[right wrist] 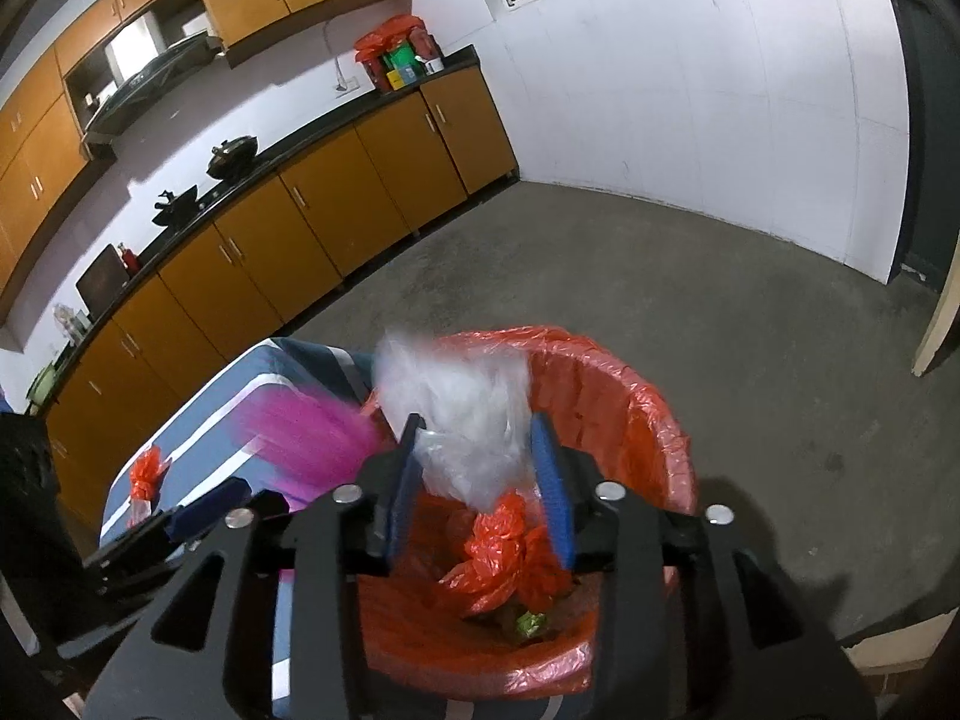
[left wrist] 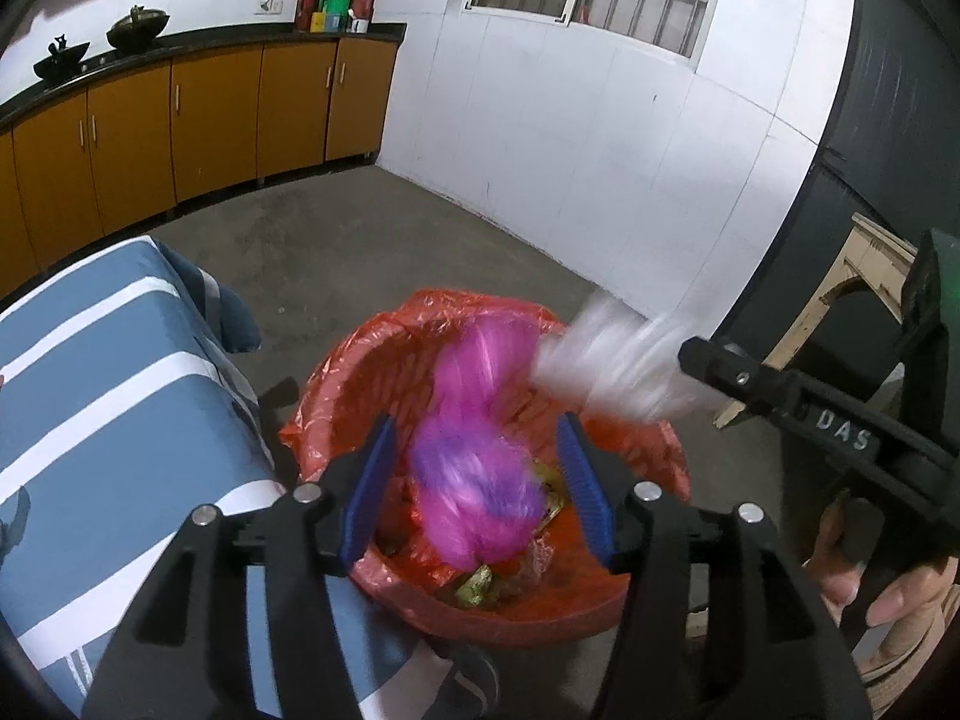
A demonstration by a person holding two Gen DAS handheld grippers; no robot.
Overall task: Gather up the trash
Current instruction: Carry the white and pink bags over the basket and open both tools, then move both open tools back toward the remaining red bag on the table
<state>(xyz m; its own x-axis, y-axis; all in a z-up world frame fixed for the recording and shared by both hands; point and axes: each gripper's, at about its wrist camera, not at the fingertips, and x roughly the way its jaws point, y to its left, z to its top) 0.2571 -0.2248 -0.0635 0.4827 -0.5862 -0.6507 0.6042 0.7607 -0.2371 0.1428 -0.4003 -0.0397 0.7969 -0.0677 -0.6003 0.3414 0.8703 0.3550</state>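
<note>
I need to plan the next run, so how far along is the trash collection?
Done: wrappers already lie in the red-lined bin. In hand: a blurred pink plastic bag between the open left gripper and a clear plastic bag between the open right gripper, both over the bin. Left: a small red bag on the striped table.

Orange cabinets (right wrist: 312, 222) line the wall beneath two woks (left wrist: 138, 30).

Pink bag (left wrist: 474, 456), clear bag (right wrist: 468, 420) motion-blurred; contact unclear.
</note>
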